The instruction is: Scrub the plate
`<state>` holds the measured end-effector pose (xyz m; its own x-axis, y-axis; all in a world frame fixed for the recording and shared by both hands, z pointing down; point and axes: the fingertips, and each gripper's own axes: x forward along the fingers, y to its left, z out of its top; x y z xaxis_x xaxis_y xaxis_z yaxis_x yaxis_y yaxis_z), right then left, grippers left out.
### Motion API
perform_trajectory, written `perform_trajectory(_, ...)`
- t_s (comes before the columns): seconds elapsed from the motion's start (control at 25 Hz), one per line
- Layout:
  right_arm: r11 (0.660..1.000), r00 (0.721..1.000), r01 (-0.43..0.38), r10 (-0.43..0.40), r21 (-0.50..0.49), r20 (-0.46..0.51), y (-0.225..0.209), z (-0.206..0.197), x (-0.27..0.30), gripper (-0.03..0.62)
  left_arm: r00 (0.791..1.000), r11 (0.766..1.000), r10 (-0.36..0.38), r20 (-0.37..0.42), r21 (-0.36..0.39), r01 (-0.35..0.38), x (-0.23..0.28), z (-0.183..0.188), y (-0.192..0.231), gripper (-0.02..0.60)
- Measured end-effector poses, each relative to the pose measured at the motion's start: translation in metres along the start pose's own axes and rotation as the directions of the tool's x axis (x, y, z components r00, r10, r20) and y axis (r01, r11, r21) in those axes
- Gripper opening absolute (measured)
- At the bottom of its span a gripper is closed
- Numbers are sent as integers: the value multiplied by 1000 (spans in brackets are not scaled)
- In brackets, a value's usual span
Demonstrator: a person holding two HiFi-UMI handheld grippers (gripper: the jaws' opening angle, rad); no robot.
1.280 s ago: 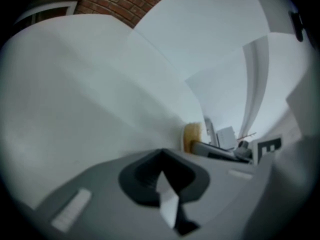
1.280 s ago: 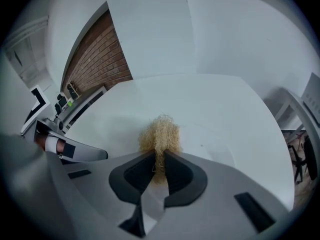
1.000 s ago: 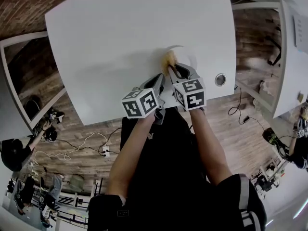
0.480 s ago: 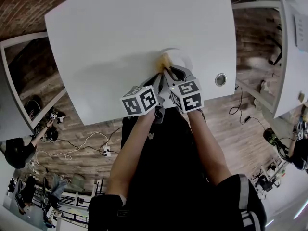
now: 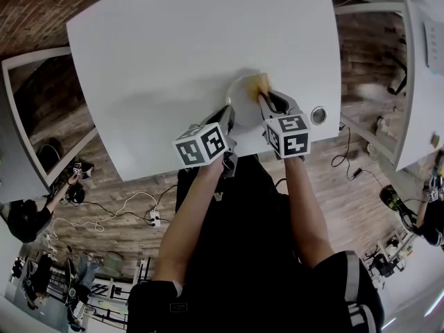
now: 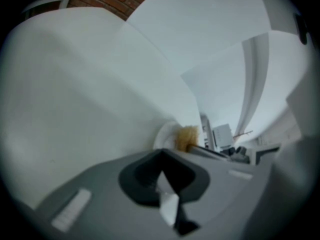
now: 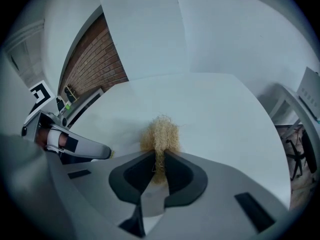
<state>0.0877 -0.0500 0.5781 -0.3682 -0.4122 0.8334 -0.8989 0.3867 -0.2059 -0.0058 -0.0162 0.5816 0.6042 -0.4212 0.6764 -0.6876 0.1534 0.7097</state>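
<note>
Overhead, the plate (image 5: pixel 243 97) lies on the table (image 5: pixel 173 47), its near rim at the tips of the left gripper (image 5: pixel 227 116). The right gripper (image 5: pixel 268 97) presses a scrubber (image 5: pixel 262 83) onto it.

Left gripper view: the jaws are narrow and seem to pinch the plate rim just ahead.

Right gripper view: the jaws clamp the soft, springy scrubber between them.

The plate looks stiff, slick and breakable, so the rim is the place to hold it.

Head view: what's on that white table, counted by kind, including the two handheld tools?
plate: 1
straw-coloured scrubber: 1
grippers, the left gripper and the right gripper: 2
round metal insert set in the table: 1
Total: 5
</note>
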Motion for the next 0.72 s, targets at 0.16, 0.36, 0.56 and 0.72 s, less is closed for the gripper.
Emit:
perform_trajectory(0.16,999,999,37,-38,20,22,-15,5,-4,44,1000,1000,0,-3,2,0,1,1,0,3)
perform_trajectory(0.36,999,998,48,-48,-4,28,-13,14,1,44,1000,1000,-6,-2,7,6,2,1,-2,2)
perform_trajectory(0.56,998,1000,-4,5,-63,4,15,19,13,44,1000,1000,-17,-2,5,17,2,1,-2,3)
perform_trajectory(0.72,991,998,-65,62,-119,-25,38,20,19,44,1000,1000,-21,-6,0,21,4,0,-4,3)
